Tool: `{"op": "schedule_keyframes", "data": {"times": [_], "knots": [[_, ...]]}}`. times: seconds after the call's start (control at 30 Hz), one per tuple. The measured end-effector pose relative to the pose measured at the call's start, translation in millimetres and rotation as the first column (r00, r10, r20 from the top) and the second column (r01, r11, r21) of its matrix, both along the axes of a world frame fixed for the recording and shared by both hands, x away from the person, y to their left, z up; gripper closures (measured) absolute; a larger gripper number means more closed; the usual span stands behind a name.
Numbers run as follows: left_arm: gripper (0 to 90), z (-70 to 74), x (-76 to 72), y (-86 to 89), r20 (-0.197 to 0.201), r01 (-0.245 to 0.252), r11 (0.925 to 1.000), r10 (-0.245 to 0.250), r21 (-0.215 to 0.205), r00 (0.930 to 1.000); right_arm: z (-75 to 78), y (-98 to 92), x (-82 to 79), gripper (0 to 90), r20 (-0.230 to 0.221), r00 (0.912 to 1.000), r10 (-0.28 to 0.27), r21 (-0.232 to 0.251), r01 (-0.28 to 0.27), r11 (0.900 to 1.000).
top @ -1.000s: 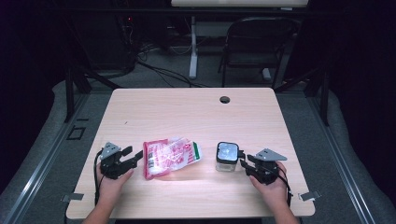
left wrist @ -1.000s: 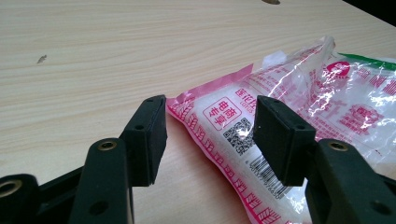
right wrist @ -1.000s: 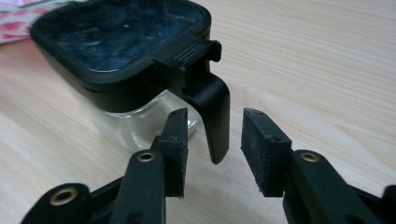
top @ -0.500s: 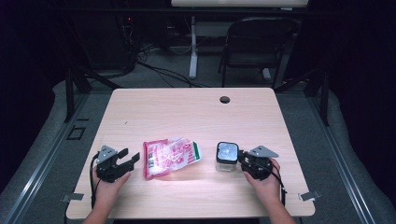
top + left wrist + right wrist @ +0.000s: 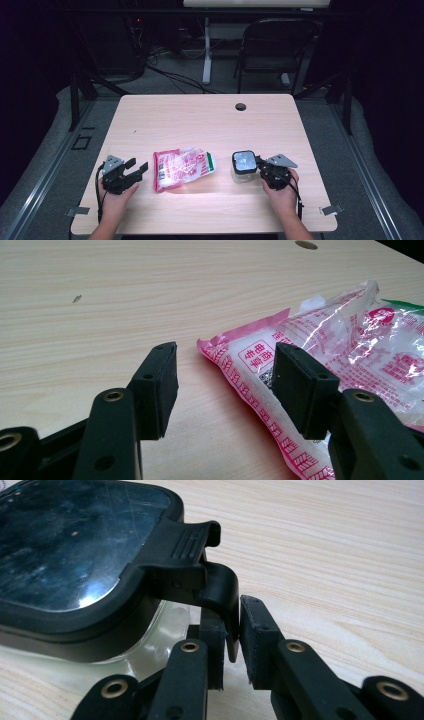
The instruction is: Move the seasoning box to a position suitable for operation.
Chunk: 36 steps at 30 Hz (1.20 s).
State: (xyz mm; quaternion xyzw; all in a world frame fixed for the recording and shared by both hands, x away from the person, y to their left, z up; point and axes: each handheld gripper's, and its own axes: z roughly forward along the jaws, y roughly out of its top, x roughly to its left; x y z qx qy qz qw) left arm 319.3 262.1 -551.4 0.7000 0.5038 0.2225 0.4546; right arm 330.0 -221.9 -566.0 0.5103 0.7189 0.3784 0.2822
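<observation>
Black rubber-padded jaws of the right gripper [image 5: 231,645] have just been closing, and in the right gripper view they now stand narrow, pinching the hanging black plastic latch tab [image 5: 220,600] of the clear square container with the black-rimmed lid [image 5: 244,166]. In my judgement this grip is meant to work the latch open. The container stands upright on the pale wooden table [image 5: 200,120], near the front edge and right of centre, just beside the right hand [image 5: 282,192].

The left gripper [image 5: 136,170] rests near the front left of the table with its jaws wide and nothing between them. In the left gripper view its pads [image 5: 160,385] point at the near corner of the pink-and-clear crinkled plastic food packet [image 5: 345,355]; one pad sits in front of the packet's edge, and contact cannot be confirmed. The packet lies flat between the two grippers, apart from the container. This looks like a waiting posture, ready to take the packet once the container is open.

Room for moving:
- The front edge lies close behind both hands, so pulling back has little margin.
- Bare table lies beyond the packet and container, up to the round cable hole [image 5: 241,106] near the far edge.
- A dark folding chair [image 5: 272,50] and floor cables stand beyond the table, well apart from the work.
</observation>
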Motion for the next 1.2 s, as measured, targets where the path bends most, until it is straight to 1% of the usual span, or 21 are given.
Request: {"op": "schedule_keyframes", "data": {"times": [0.1, 0.13, 0.17, 0.2, 0.23, 0.27, 0.37, 0.4, 0.47, 0.53, 0.73, 0.83, 0.9, 0.93, 0.97, 1.0, 1.03, 1.07, 1.1, 1.17, 1.2], "knots": [[44.2, -0.3, 0.2, 0.0, -0.002, 0.001, 1.0, -0.001, 0.005, 1.0, -0.3, -0.4, 0.8, 81.5, 0.002, 1.0, -0.001, 0.0, 0.001, 1.0], [44.4, -0.5, 0.1, -0.3, -0.002, 0.002, 1.0, -0.002, 0.008, 1.0, -0.6, 0.6, 0.9, 82.4, 0.008, 0.9999, -0.008, -0.016, 0.008, 1.0], [44.5, -0.5, 0.1, -0.3, -0.002, 0.002, 1.0, -0.002, 0.008, 1.0, -0.6, 0.6, 0.9, 82.4, 0.008, 0.9999, -0.008, -0.016, 0.008, 1.0], [44.5, -0.3, -0.2, -0.4, -0.001, 0.001, 0.9999, -0.001, 0.01, 1.0, -1.0, 1.9, 0.8, 83.5, 0.019, 0.9998, -0.011, -0.037, 0.012, 0.999], [44.6, -0.3, -0.2, -0.4, -0.001, 0.001, 0.9999, -0.001, 0.01, 1.0, -1.0, 1.9, 0.8, 83.5, 0.019, 0.9998, -0.011, -0.037, 0.012, 0.999], [44.6, -0.2, -0.6, -0.2, -0.001, 0.002, 0.9999, -0.002, 0.013, 1.0, -0.6, 2.7, 0.4, 84.4, 0.021, 0.9997, -0.013, -0.059, 0.014, 0.998], [44.7, -0.2, -1.0, 0.2, 0.0, 0.001, 0.9999, -0.001, 0.011, 1.0, -0.4, 3.4, 0.1, 85.2, 0.024, 0.9995, -0.021, -0.07, 0.023, 0.997], [44.8, -0.5, -1.0, 0.3, 0.004, -0.002, 1.0, 0.002, 0.008, 1.0, -0.7, 3.8, 0.0, 85.4, 0.029, 0.9992, -0.027, -0.067, 0.029, 0.997], [44.8, -0.5, -1.0, 1.1, -0.005, -0.002, 0.9999, 0.002, 0.011, 1.0, -1.1, 3.0, 0.9, 85.5, 0.036, 0.9989, -0.031, -0.054, 0.032, 0.998], [44.8, -0.6, -0.9, 1.5, -0.007, -0.004, 0.9999, 0.004, 0.012, 1.0, -0.9, 2.6, 0.9, 85.6, 0.031, 0.9988, -0.039, -0.052, 0.04, 0.998], [44.9, -0.6, -0.6, 2.0, -0.001, -0.005, 0.9999, 0.005, 0.009, 1.0, -0.2, 2.6, 0.5, 85.6, 0.026, 0.9989, -0.04, -0.052, 0.041, 0.998], [45.1, -0.5, -0.6, 1.7, -0.002, -0.003, 0.9999, 0.003, 0.01, 1.0, 1.3, 3.2, -0.7, 85.1, 0.027, 0.9989, -0.038, -0.043, 0.039, 0.998], [45.3, -0.3, -0.7, 1.2, 0.004, 0.002, 0.9999, -0.002, 0.013, 1.0, 2.9, 5.0, -2.3, 85.0, 0.029, 0.9991, -0.032, -0.047, 0.033, 0.998], [45.3, -0.1, -1.0, 0.7, 0.006, 0.002, 0.9999, -0.002, 0.016, 1.0, 3.8, 8.1, -3.9, 85.0, 0.038, 0.999, -0.022, -0.038, 0.023, 0.999], [45.3, 0.7, -1.6, 0.3, 0.002, 0.007, 0.9997, -0.007, 0.022, 1.0, 5.3, 9.4, -5.4, 85.1, 0.032, 0.9994, -0.01, -0.039, 0.012, 0.999], [45.3, 1.1, -2.0, -0.3, 0.002, 0.009, 0.9996, -0.009, 0.025, 1.0, 5.3, 9.4, -5.4, 85.1, 0.032, 0.9994, -0.01, -0.039, 0.012, 0.999], [45.3, 1.0, -2.4, -1.6, 0.01, 0.009, 0.9998, -0.009, 0.02, 0.9999, 6.2, 11.5, -6.7, 85.1, 0.031, 0.9995, -0.004, -0.032, 0.005, 0.999], [45.3, 1.4, -3.5, -3.7, 0.015, 0.023, 0.9995, -0.023, 0.02, 0.9996, 7.6, 16.5, -9.2, 85.0, 0.039, 0.9992, 0.01, -0.015, -0.009, 1.0], [45.3, 1.4, -3.5, -3.7, 0.015, 0.023, 0.9995, -0.023, 0.02, 0.9996, 7.6, 16.5, -9.2, 85.0, 0.039, 0.9992, 0.01, -0.015, -0.009, 1.0], [45.3, 2.3, -4.7, -6.6, 0.008, 0.035, 0.9991, -0.035, 0.023, 0.9994, 9.9, 23.8, -13.2, 85.0, 0.037, 0.9985, 0.041, -0.021, -0.04, 0.999], [45.9, 2.9, -5.6, -10.3, 0.006, 0.059, 0.998, -0.059, 0.022, 0.9982, 9.8, 26.6, -14.2, 85.1, 0.041, 0.9981, 0.047, -0.018, -0.046, 0.999]]}}
